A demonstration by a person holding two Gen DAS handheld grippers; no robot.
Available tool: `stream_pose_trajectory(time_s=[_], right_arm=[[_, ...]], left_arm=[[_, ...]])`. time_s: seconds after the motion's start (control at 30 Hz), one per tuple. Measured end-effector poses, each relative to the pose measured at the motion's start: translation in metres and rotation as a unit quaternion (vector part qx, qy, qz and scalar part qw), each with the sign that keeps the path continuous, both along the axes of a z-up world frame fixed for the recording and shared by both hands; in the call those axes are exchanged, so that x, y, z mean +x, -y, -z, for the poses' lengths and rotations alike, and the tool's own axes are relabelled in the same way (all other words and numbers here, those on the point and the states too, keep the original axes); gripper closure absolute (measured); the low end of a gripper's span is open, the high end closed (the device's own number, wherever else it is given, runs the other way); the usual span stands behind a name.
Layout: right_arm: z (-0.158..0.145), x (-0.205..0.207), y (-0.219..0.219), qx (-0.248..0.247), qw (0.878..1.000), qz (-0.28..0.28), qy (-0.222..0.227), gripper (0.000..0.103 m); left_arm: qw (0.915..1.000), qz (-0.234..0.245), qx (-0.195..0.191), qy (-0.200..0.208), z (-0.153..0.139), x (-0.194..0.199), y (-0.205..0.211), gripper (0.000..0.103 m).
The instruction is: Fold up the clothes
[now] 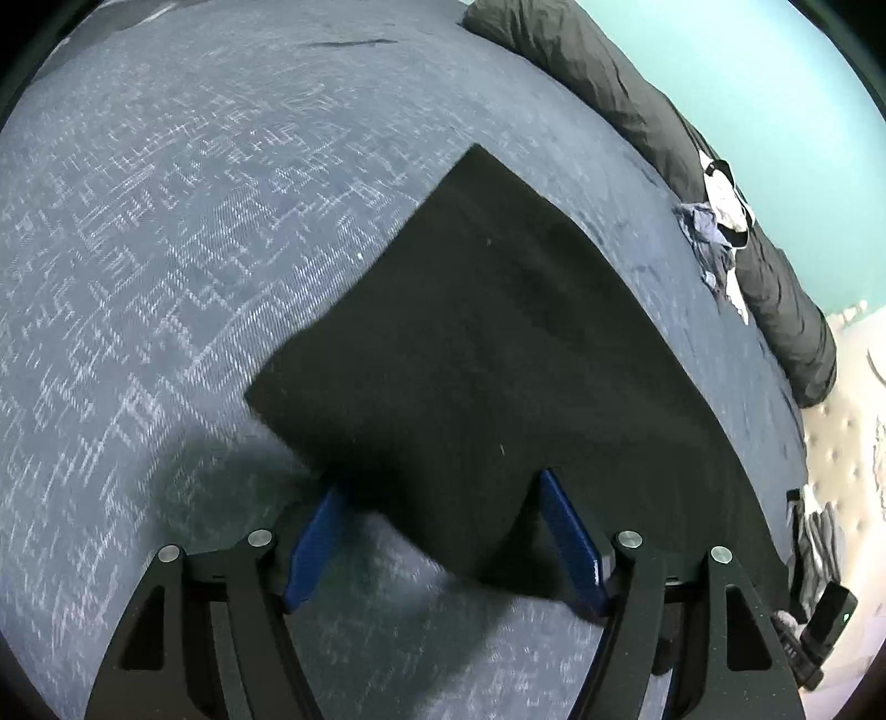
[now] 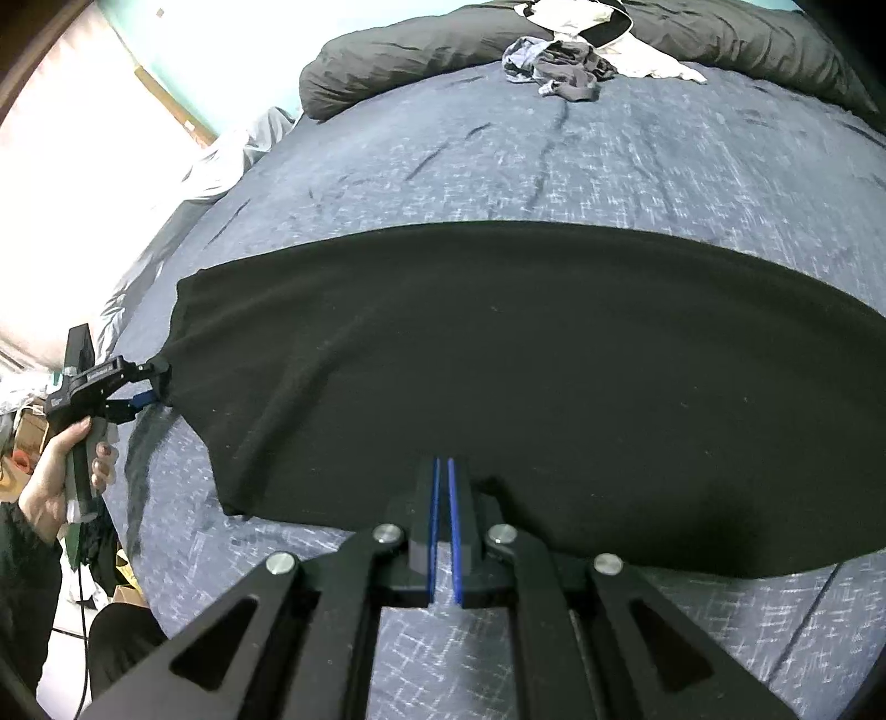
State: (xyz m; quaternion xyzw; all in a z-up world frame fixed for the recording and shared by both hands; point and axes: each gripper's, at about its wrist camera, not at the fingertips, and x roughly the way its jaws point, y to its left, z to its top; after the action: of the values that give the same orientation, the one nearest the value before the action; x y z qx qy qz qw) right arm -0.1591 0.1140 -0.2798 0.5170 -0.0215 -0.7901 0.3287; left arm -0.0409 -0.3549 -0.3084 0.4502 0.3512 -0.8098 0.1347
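Two heaps are sitting at the far edge of the bed: a rolled dark duvet (image 2: 554,39) running along the wall side, and a small tangle of loose clothes (image 2: 565,63) lying against it, well apart from the work. Between them and the near side, the blue patterned bedspread (image 2: 637,166) is lying bare and wide, only lightly creased, so plenty of room is showing beyond the cloth. Off the left edge of the bed, cluttered floor and boxes are showing, too blurred to sort out.

Spreading flat across the near half of the bed is the black garment (image 2: 526,354), its far edge straight, its near edge reaching almost to the bedside. The right gripper (image 2: 444,471) is pressing its blue pads together at that near edge, and the hem appears pinched between them. The left gripper (image 1: 443,531) is standing wide open in its own view, with the garment's corner draping between the blue fingers (image 1: 570,543) without being squeezed. A hand (image 2: 61,476) is gripping the left gripper's handle beside the bed.
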Motion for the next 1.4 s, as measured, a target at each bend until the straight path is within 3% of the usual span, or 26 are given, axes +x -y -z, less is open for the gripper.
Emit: stream_pose_trajectory(time_s=[0.1, 0.2, 0.33, 0.47, 0.57, 0.7, 0.9, 0.97, 1.07, 1.17, 1.23, 1.4], right_arm=[[0.004, -0.002, -0.003, 0.001, 1.0, 0.002, 0.002, 0.1], [0.007, -0.003, -0.007, 0.003, 1.0, 0.005, 0.005, 0.1], [0.008, -0.005, -0.014, 0.008, 1.0, 0.007, 0.006, 0.1], [0.004, -0.009, -0.028, 0.015, 1.0, 0.016, 0.002, 0.1], [-0.003, -0.015, -0.049, 0.02, 0.999, 0.031, -0.005, 0.1], [-0.013, -0.026, -0.081, 0.03, 0.998, 0.054, -0.014, 0.1], [-0.034, -0.044, -0.152, 0.049, 0.993, 0.107, -0.032, 0.1], [-0.039, -0.05, -0.181, 0.057, 0.989, 0.134, -0.036, 0.098], [-0.039, -0.053, -0.219, 0.072, 0.981, 0.174, -0.042, 0.085], [-0.033, -0.055, -0.27, 0.049, 0.967, 0.247, -0.026, 0.075], [-0.026, -0.054, -0.304, 0.028, 0.955, 0.296, -0.016, 0.053], [-0.007, -0.051, -0.357, -0.016, 0.929, 0.369, 0.011, 0.052]], left_arm=[[0.9998, 0.003, -0.019, -0.005, -0.004, -0.005, 0.005, 0.075], [0.9994, 0.016, -0.024, -0.017, -0.012, -0.009, 0.011, 0.081], [0.9993, 0.012, -0.019, -0.031, -0.02, -0.015, 0.025, 0.082], [0.9997, -0.006, -0.001, -0.022, -0.008, -0.011, 0.029, 0.082], [0.9996, -0.02, 0.013, -0.015, 0.003, -0.009, 0.031, 0.077], [0.9991, -0.035, 0.024, -0.005, 0.012, -0.006, 0.033, 0.064], [0.9984, -0.041, -0.04, -0.001, -0.015, -0.004, 0.023, 0.041], [0.9972, -0.041, -0.063, -0.004, -0.024, 0.0, 0.016, 0.04], [0.9959, -0.031, -0.084, -0.011, -0.032, 0.009, 0.006, 0.039], [0.9946, -0.018, -0.101, -0.016, -0.038, 0.013, -0.006, 0.039], [0.9943, -0.002, -0.105, -0.016, -0.039, 0.008, -0.016, 0.039], [0.9934, 0.034, -0.109, -0.008, -0.034, -0.01, -0.037, 0.039]])
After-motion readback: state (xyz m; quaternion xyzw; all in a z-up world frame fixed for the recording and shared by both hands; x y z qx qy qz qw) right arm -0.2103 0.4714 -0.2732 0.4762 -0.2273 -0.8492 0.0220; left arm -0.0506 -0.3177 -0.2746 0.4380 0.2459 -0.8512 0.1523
